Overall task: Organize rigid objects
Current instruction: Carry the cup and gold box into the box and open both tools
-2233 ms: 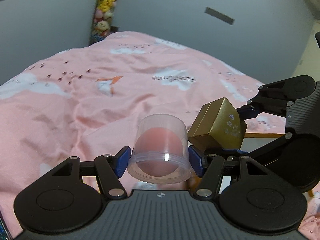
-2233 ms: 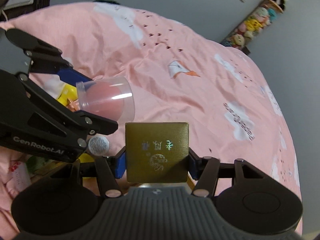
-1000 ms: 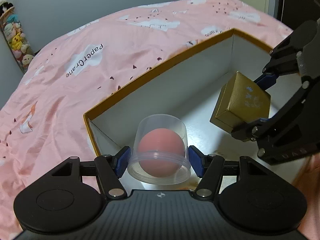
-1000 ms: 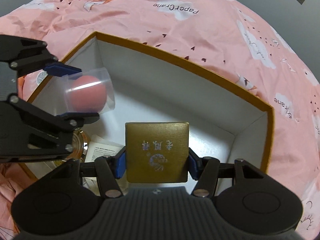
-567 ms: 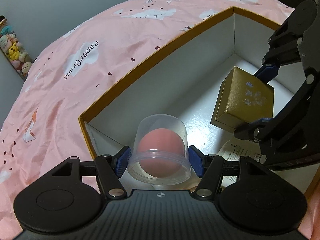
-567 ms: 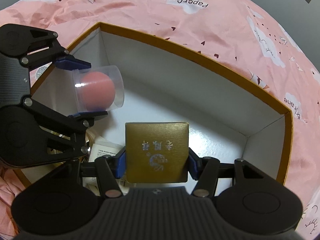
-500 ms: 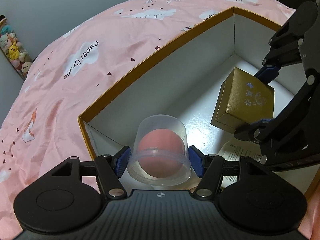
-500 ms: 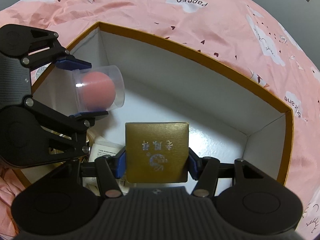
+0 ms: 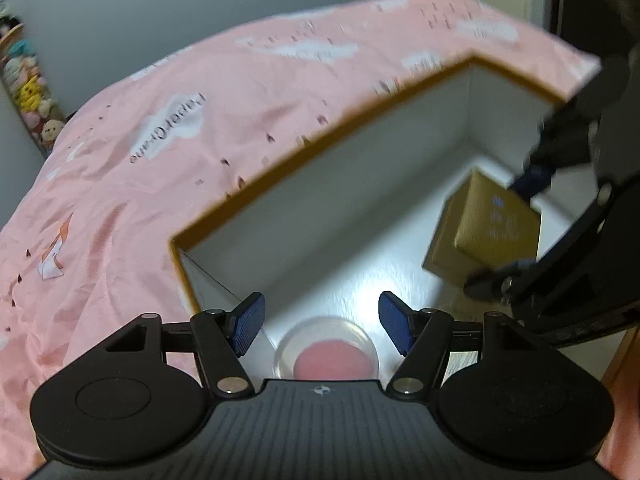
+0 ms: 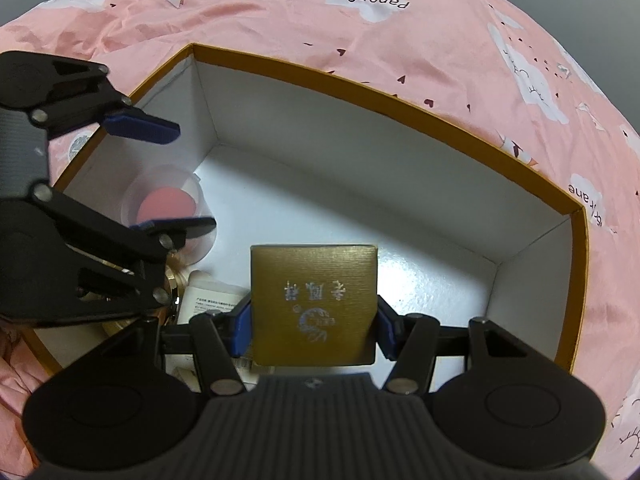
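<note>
A clear plastic container with a pink ball inside (image 9: 326, 354) stands on the white floor of the orange-rimmed box (image 9: 320, 136), near its left corner. My left gripper (image 9: 320, 316) hovers just above it, open, its blue pads clear of the plastic. The right wrist view shows the same container (image 10: 168, 204) below the left gripper (image 10: 188, 176). My right gripper (image 10: 314, 328) is shut on a gold cube box (image 10: 314, 300) with silver lettering, held above the floor of the big box (image 10: 360, 80). The left wrist view has the gold cube (image 9: 492, 228) at the right.
The big box lies on a pink bedspread (image 9: 160, 160) with cloud prints. Inside it, near the front left, are a white printed packet (image 10: 212, 300) and a brass round object (image 10: 176, 280), partly hidden by the left gripper. Plush toys (image 9: 28, 92) hang by the far wall.
The left jaws have spread apart and the clear container has dropped from between them to the box floor. The right gripper keeps the gold cube in about the same place.
</note>
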`<state>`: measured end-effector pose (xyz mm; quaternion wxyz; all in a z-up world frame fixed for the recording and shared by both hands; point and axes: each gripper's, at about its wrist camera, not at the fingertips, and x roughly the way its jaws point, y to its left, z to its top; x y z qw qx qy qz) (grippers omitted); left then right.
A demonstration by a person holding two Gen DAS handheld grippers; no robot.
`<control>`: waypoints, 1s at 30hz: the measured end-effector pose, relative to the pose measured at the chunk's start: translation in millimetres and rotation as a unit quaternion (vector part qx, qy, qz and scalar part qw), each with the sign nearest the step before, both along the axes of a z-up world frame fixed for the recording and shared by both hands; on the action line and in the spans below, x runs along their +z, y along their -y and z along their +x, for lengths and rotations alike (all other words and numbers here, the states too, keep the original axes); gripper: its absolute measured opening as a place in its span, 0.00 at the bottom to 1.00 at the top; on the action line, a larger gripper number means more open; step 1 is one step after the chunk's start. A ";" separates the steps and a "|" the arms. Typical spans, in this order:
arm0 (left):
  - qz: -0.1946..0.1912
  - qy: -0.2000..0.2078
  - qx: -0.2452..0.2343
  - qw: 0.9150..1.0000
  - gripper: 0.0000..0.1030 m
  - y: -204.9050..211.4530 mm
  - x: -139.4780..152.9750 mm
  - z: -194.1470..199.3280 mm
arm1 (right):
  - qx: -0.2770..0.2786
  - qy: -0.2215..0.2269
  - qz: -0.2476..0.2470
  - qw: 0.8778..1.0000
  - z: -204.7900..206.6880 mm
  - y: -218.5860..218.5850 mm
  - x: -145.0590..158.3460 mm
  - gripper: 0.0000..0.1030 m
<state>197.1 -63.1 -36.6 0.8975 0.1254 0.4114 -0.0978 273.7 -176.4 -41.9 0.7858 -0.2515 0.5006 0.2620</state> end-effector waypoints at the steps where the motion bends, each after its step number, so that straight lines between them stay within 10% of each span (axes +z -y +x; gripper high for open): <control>1: -0.021 0.008 0.009 1.000 0.72 -6.5 4.8 -1.5 | -0.001 0.000 0.001 1.000 0.9 0.6 0.4 0.57; 8: -0.155 0.037 0.071 0.985 0.63 -63.1 34.2 -4.6 | -0.011 0.002 0.004 1.000 7.3 -5.8 2.3 0.57; 18: -0.223 -0.008 0.135 0.965 0.44 -101.2 13.5 -6.0 | -0.018 -0.030 0.006 0.999 15.4 -33.5 -13.3 0.57; 30: -0.232 -0.025 0.138 0.963 0.41 -99.2 2.4 -14.0 | -0.048 -0.095 0.008 0.994 30.9 -54.1 -38.4 0.57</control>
